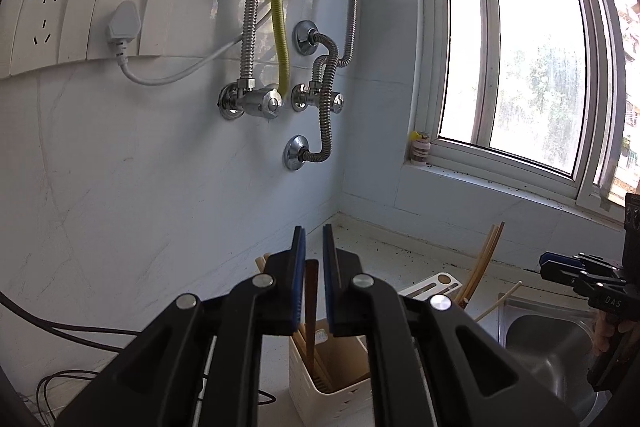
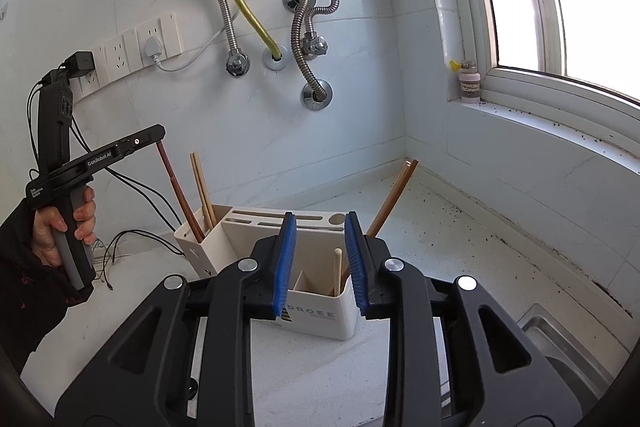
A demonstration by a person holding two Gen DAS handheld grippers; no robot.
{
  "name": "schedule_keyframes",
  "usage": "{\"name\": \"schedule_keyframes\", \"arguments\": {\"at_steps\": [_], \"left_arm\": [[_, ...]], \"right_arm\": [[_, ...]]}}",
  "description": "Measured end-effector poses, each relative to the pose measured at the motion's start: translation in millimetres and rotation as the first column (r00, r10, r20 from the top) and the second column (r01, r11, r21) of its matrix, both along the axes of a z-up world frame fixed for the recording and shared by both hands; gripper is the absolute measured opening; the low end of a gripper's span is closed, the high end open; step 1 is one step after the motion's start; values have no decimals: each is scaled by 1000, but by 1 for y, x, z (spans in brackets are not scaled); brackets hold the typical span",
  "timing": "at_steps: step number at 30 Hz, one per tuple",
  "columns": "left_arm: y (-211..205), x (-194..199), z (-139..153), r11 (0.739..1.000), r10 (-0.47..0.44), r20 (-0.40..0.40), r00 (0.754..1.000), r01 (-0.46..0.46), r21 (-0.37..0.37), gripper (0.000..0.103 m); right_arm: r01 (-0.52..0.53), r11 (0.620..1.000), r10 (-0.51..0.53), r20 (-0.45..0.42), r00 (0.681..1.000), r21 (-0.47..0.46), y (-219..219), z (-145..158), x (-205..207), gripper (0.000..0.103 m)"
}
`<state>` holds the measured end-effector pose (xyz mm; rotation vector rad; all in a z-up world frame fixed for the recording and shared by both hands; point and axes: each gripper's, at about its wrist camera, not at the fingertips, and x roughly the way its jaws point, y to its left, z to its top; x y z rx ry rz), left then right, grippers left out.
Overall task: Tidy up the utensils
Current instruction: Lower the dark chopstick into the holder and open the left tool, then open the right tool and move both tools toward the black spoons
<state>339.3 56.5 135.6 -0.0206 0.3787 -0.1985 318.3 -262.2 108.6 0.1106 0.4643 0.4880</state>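
Note:
A cream utensil holder [image 2: 320, 315] stands on the counter, its left compartment [image 1: 320, 391] below my left gripper [image 1: 313, 231]. A dark brown chopstick [image 1: 311, 291] stands in that compartment between the left pads, with a narrow gap beside it, so the gripper is open. From the right wrist view, the left gripper [image 2: 160, 135] sits just over the top of that chopstick [image 2: 176, 187], beside two pale chopsticks [image 2: 200, 183]. My right gripper [image 2: 320, 219] stands open over the holder's right end, gripping nothing. A pale chopstick [image 2: 337, 269] and brown chopsticks [image 2: 394, 195] lean there.
A steel sink [image 2: 560, 339] lies right of the holder. Pipes and valves [image 1: 248, 99] and wall sockets [image 1: 80, 19] cover the back wall. Black cables [image 2: 132, 187] trail on the counter at left. A small jar [image 2: 470, 83] stands on the window sill.

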Motion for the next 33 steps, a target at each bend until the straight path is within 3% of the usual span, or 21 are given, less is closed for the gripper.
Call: {"name": "schedule_keyframes", "arguments": {"at_steps": [1,2,3,10,18,26,33], "left_arm": [[0,-1,0,1000,2,2,1000,-2,6,22],[0,-3,1,1000,10,8,1000,-10,13,36],[0,-5,3,1000,7,17,1000,-7,16,39],[4,-21,18,999,23,65,998,-26,42,48],[8,-56,28,996,54,51,997,-57,69,65],[13,-97,21,997,58,-3,998,-58,41,66],[13,-145,-5,999,35,-78,996,-33,33,67]], "right_arm": [[4,1000,-4,13,1000,6,-2,3,-3,25],[2,1000,-2,25,1000,17,-5,5,-6,25],[4,1000,-5,39,999,26,-7,8,-9,25],[-31,998,24,134,991,53,-18,27,-43,27],[-74,997,74,145,987,-7,-12,27,-80,29],[-139,989,143,93,985,-48,4,6,-108,29],[-238,967,237,-27,971,-96,26,-38,-128,29]]}}
